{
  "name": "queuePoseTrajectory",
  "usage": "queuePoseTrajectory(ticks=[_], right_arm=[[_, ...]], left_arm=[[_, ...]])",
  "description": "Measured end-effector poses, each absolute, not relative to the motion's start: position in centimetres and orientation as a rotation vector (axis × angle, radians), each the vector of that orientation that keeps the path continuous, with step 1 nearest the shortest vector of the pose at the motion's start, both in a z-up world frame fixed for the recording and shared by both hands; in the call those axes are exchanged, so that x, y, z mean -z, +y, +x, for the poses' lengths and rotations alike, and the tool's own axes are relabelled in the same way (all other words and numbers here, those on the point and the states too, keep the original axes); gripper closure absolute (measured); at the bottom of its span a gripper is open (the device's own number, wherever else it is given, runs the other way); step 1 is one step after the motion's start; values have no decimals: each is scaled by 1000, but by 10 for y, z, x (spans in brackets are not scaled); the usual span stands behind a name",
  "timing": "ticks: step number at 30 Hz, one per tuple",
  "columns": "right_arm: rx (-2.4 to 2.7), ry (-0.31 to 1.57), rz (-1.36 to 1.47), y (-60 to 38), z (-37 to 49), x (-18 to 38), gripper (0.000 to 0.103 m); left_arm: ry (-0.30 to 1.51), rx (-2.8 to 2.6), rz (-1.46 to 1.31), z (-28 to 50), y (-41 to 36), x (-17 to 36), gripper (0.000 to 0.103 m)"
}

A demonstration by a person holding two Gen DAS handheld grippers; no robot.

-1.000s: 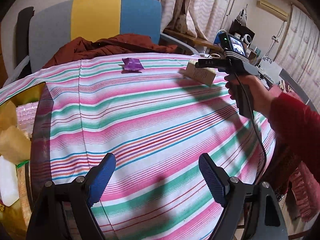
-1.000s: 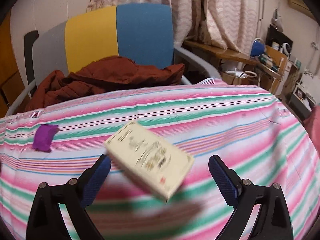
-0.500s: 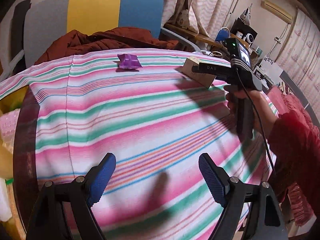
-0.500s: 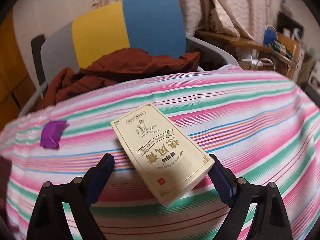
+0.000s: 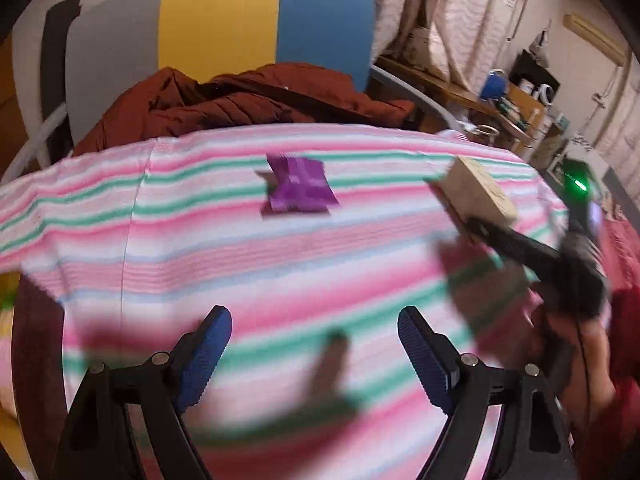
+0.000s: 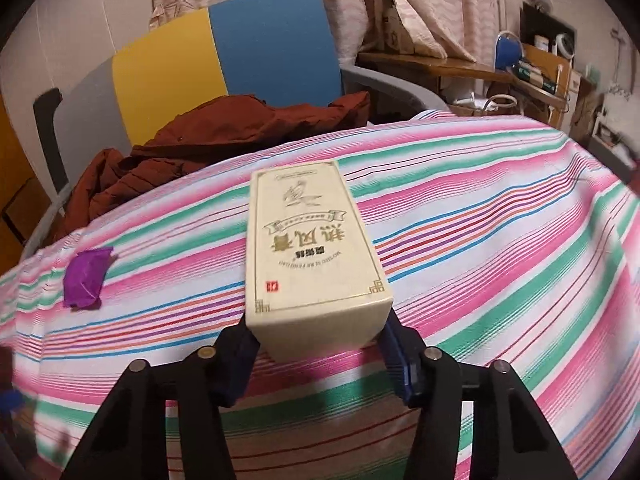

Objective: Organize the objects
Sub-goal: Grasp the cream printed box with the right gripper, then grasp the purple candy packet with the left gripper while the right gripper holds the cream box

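Since a second ago our left gripper (image 5: 314,354) has swept across the striped cloth (image 5: 200,248), so the purple packet (image 5: 298,190) now sits straight ahead of its tips, and the box (image 6: 308,248) that lay loose and askew between the right jaws is now squared up and clamped. Going left to right from the packet: our left gripper, jaws spread and empty, hovers short of it; to the packet's right the box rests on the cloth, its near end pinched by our right gripper (image 6: 320,344), whose jaws have just been closing onto it. We judge the step in hand to be securing the box (lifting comes next, it seems). That lift wants a steady squeeze on the box's sides, while the left tips drop around the packet.
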State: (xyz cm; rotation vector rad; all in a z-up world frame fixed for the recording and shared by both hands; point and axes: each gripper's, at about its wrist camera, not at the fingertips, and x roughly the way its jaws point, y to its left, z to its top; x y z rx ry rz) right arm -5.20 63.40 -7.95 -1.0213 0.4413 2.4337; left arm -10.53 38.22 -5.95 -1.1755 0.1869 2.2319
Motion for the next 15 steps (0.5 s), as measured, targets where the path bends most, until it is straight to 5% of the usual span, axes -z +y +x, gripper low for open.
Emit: queuePoseTrajectory(ticks=[15], right_arm=[[-2400, 267, -1039, 619, -61, 82, 49]], left_arm=[[415, -2351, -1098, -179, 454, 81, 11]])
